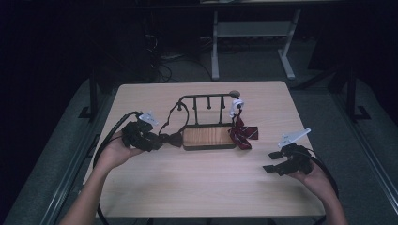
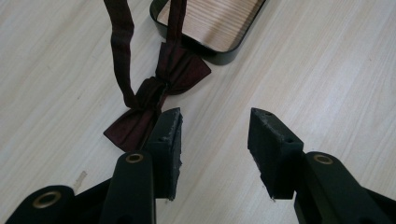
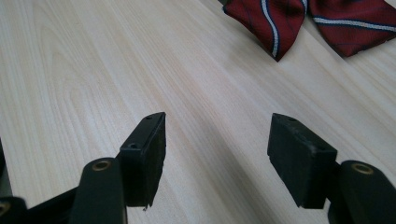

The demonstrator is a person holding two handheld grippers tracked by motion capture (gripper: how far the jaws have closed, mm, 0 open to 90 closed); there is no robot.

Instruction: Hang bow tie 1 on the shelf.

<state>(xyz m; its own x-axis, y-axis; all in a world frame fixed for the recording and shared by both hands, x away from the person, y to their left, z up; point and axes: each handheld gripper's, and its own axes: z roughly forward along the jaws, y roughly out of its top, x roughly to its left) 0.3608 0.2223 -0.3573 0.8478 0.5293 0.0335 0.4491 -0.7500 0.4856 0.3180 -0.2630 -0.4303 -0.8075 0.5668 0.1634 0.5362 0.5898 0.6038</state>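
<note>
Left tool (image 2: 215,135) spread just beside the dark bow tie (image 2: 156,95); right tool (image 3: 217,140) spread, striped red tie (image 3: 280,21) beyond.

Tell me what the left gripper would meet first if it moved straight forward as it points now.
Probably the dark bow tie: the left gripper is open, and the tie lies just ahead of one finger. Beyond it sits the wooden tray.

Matt dark-red cloth bow tie (image 2: 156,100), wood-grain tray (image 2: 210,18) with glossy black rim

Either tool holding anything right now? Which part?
Nothing held. Left tool is open, one jaw beside the dark bow tie, not clamping it. Right tool is open over bare table.
</note>
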